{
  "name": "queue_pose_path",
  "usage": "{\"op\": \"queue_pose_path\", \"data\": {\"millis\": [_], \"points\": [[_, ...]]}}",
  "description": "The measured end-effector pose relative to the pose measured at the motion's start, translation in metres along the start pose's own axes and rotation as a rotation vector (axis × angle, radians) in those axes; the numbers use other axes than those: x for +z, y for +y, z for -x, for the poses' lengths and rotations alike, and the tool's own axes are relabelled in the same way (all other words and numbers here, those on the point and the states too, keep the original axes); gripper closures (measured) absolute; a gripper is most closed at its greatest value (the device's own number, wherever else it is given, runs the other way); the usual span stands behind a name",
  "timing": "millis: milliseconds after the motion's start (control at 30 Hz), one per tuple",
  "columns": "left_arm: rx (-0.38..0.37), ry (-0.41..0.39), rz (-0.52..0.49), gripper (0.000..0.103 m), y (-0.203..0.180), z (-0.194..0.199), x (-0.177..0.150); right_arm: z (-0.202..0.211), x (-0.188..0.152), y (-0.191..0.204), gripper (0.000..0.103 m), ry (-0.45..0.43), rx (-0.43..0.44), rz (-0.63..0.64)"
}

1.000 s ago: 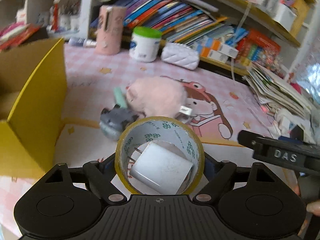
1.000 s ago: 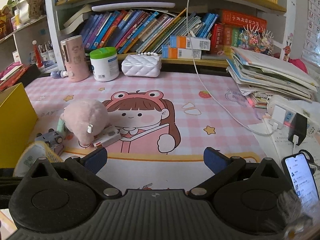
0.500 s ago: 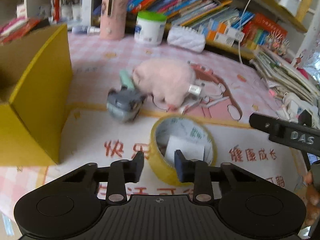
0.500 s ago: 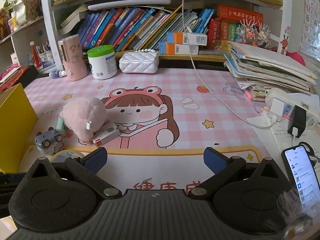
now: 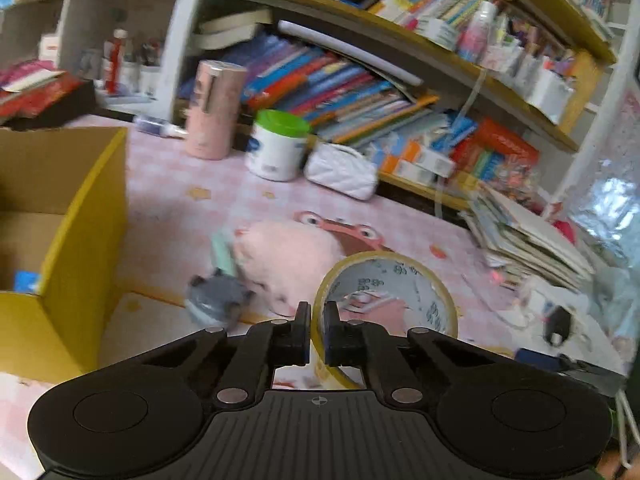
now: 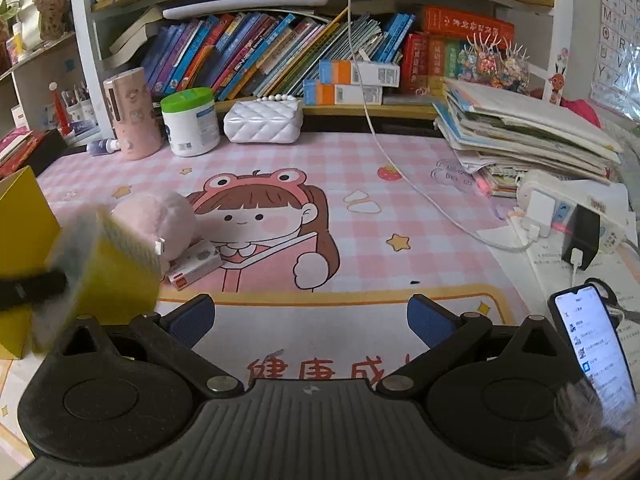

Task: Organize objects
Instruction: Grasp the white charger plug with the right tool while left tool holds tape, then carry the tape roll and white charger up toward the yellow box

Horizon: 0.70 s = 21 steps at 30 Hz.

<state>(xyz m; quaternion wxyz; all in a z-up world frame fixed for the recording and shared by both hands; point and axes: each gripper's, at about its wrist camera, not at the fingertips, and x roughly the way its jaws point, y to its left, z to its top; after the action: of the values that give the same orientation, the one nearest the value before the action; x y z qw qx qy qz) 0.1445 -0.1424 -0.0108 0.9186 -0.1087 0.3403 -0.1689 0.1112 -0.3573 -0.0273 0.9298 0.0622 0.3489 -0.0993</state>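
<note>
1. A desk covered by a pink checked mat (image 6: 400, 216) with a cartoon girl in a frog hat printed on it sits below crowded bookshelves (image 6: 280, 52) of leaning, colourful books.
2. Along the back edge of the mat stand a pink cylinder (image 6: 130, 114), a white tub with a green lid (image 6: 190, 122) and a white quilted purse (image 6: 262, 122); a stack of papers and booklets (image 6: 520, 128) fills the right side, with a power strip (image 6: 568, 208) and a lit phone (image 6: 592, 340) nearer the front.
3. A yellow cardboard box (image 5: 76, 248) stands open at the left of the mat.
4. The left gripper (image 5: 317, 320) has just closed its jaws on the wall of a roll of tape (image 5: 384, 300) — one finger outside the ring, one inside, the pads pressed on it.
5. The roll is a yellowish ring with a white printed inner core, held on edge above the mat, in front of a pink plush toy (image 5: 288, 260).
6. A small grey toy car (image 5: 216, 300) lies just beside the plush, and a small white box (image 6: 196, 266) rests against it.
7. The right gripper (image 6: 312, 316) hangs over the front of the mat with its blue-padded jaws wide apart — nothing between them.
</note>
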Motion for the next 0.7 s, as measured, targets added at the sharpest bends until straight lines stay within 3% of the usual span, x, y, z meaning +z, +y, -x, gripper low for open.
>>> {"op": "queue_pose_path", "data": {"millis": [167,400,467,533,633,700], "points": [[0.071,-0.022,0.085,0.099,0.026,0.014,0.0,0.003,-0.001,0.012,0.0,0.002,0.055,0.042],[0.148,-0.06,0.115,0.099,0.045,0.042,-0.002,-0.007,-0.009,0.055,0.0,0.091,0.2,0.189],[0.164,-0.076,0.116,0.099,0.047,0.051,-0.002,-0.009,-0.015,0.071,0.006,0.106,0.229,0.271],[0.174,-0.088,0.117,0.098,0.049,0.058,-0.003,-0.011,-0.021,0.086,0.027,0.115,0.25,0.343],[0.195,-0.095,0.098,0.098,0.048,0.066,-0.006,-0.018,-0.025,0.098,0.045,0.152,0.281,0.371],[0.199,-0.092,0.092,0.098,0.047,0.068,-0.007,-0.024,-0.027,0.102,0.048,0.181,0.296,0.365]]}}
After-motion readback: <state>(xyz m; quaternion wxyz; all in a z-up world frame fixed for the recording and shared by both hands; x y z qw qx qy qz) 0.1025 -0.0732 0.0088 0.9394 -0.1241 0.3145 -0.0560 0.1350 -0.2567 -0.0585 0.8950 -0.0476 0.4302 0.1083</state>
